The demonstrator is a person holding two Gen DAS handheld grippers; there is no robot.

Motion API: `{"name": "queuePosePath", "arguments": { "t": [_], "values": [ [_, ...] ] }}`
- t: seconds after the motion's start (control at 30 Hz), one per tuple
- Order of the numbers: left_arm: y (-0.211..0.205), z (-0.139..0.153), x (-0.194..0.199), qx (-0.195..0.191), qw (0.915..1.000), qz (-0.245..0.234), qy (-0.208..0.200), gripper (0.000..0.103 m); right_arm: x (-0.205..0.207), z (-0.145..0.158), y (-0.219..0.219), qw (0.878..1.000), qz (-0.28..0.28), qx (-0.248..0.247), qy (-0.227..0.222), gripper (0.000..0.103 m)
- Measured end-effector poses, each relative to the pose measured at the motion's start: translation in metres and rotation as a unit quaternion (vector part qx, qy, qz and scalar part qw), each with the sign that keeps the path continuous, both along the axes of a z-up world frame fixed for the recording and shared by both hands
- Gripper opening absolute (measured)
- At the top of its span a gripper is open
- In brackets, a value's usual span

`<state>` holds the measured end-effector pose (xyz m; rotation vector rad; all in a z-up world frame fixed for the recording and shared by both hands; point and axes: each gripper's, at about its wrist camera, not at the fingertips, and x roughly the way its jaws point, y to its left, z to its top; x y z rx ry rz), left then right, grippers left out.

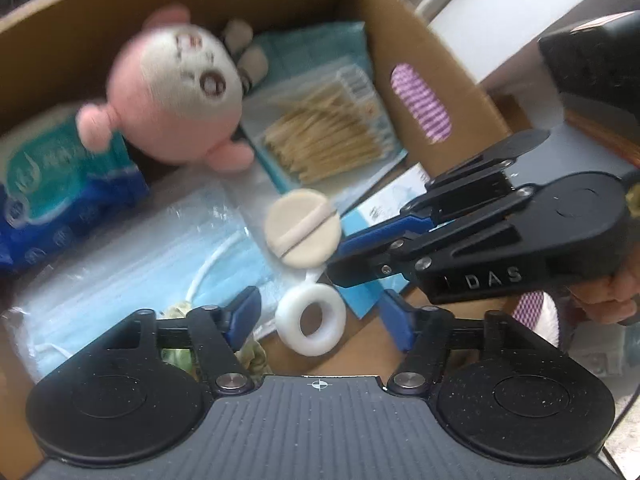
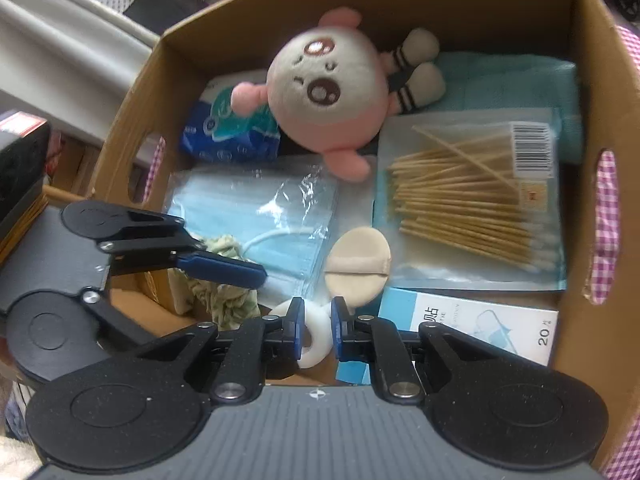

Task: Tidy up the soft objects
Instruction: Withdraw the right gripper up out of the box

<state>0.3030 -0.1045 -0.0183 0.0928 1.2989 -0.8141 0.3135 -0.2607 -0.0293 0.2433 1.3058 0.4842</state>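
Observation:
An open cardboard box (image 2: 592,80) holds a pink plush toy (image 2: 332,92) at the back, a beige powder puff (image 2: 356,264) and a white tape ring (image 2: 310,344) near the front. My right gripper (image 2: 317,326) is shut just above the ring; I cannot tell if it pinches the tape. My left gripper (image 1: 320,314) stands open over the ring (image 1: 310,320). A crumpled green fabric piece (image 2: 224,296) lies under its left finger (image 2: 224,268), which does not press on it. In the left wrist view the right gripper (image 1: 334,270) points in from the right, below the puff (image 1: 302,234).
Also in the box are a bag of blue face masks (image 2: 256,208), a pack of cotton swabs (image 2: 472,200), a blue tissue pack (image 2: 228,132), a folded teal cloth (image 2: 520,80) and a white-and-blue carton (image 2: 480,320). A black object (image 1: 592,56) stands outside, to the right.

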Motion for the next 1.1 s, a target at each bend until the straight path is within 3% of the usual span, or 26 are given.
{"name": "queuePosePath", "arguments": {
  "t": [0.13, 0.23, 0.33, 0.37, 0.43, 0.47, 0.5, 0.6, 0.73, 0.83, 0.9, 1.0, 1.1],
  "values": [
    [0.014, 0.033, -0.017, -0.017, 0.9969, 0.01, -0.076, 0.075, -0.016, 0.025, -0.011, 0.998, -0.026, 0.02, -0.045, 0.016],
    [0.03, 0.062, -0.035, -0.039, 0.9909, 0.028, -0.126, 0.084, -0.039, 0.054, -0.02, 0.993, -0.049, 0.037, -0.099, 0.017],
    [0.048, 0.09, -0.056, -0.066, 0.984, 0.052, -0.157, 0.1, -0.075, 0.089, -0.028, 0.982, -0.074, 0.043, -0.167, 0.019],
    [0.055, 0.098, -0.065, -0.074, 0.9808, 0.061, -0.17, 0.102, -0.089, 0.099, -0.03, 0.977, -0.082, 0.045, -0.192, 0.025],
    [0.071, 0.112, -0.085, -0.091, 0.9717, 0.088, -0.199, 0.103, -0.12, 0.119, -0.032, 0.963, -0.103, 0.044, -0.243, 0.055],
    [0.076, 0.117, -0.093, -0.091, 0.9678, 0.103, -0.211, 0.103, -0.138, 0.127, -0.033, 0.954, -0.116, 0.046, -0.273, 0.077],
    [0.079, 0.12, -0.1, -0.086, 0.9645, 0.118, -0.221, 0.103, -0.151, 0.132, -0.033, 0.945, -0.125, 0.048, -0.297, 0.087],
    [0.085, 0.121, -0.12, -0.061, 0.9527, 0.169, -0.245, 0.103, -0.187, 0.141, -0.032, 0.925, -0.151, 0.045, -0.345, 0.103],
    [0.086, 0.115, -0.144, -0.016, 0.9373, 0.221, -0.269, 0.103, -0.21, 0.136, -0.021, 0.914, -0.182, 0.002, -0.362, 0.103],
    [0.077, 0.103, -0.153, 0.041, 0.92, 0.262, -0.288, 0.103, -0.217, 0.128, -0.005, 0.91, -0.194, -0.072, -0.36, 0.103],
    [0.072, 0.095, -0.157, 0.052, 0.9117, 0.281, -0.296, 0.103, -0.218, 0.122, 0.009, 0.905, -0.191, -0.123, -0.36, 0.103],
    [0.071, 0.086, -0.156, 0.051, 0.9152, 0.283, -0.282, 0.103, -0.218, 0.118, 0.023, 0.899, -0.189, -0.158, -0.363, 0.103],
    [0.066, 0.082, -0.157, 0.075, 0.9098, 0.276, -0.3, 0.103, -0.211, 0.116, 0.037, 0.898, -0.184, -0.179, -0.358, 0.103]
  ]
}}
